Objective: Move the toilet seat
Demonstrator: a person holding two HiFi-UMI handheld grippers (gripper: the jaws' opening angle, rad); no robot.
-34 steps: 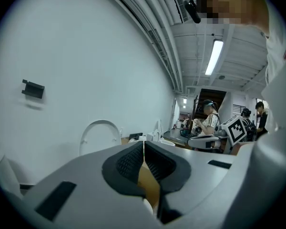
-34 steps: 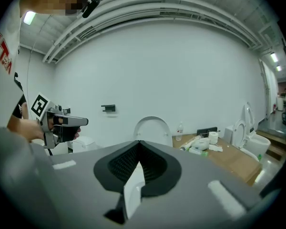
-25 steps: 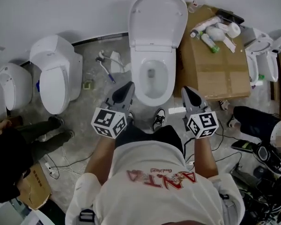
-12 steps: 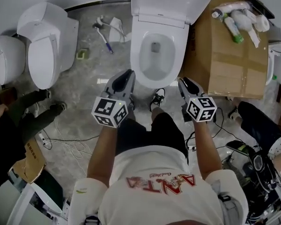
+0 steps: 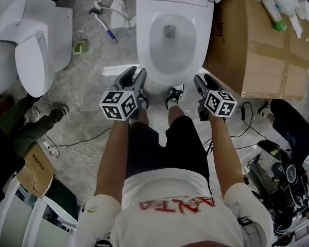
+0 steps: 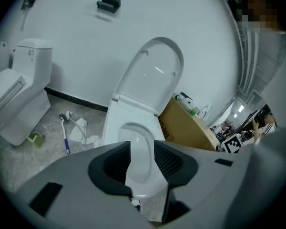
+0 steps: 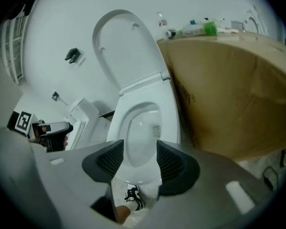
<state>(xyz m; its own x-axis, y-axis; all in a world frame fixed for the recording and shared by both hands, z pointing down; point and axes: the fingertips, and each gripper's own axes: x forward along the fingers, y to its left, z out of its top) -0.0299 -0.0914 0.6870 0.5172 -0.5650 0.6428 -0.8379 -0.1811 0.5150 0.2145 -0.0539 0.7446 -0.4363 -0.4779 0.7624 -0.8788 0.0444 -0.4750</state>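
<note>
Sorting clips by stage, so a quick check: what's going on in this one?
A person stands facing a white toilet with a two-jaw gripper in each hand. The left gripper and the right gripper hang near the front of the bowl, one at each side, touching nothing. Both pairs of jaws have just been opening and are empty. The lid stands upright against the wall. The toilet seat looks to be down on the rim, not yet handled.

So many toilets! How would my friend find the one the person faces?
Find the big brown cardboard box. The toilet beside it, at the person's feet, is the one. Unlike the closed toilet further left, its lid is up and its bowl shows.
</note>
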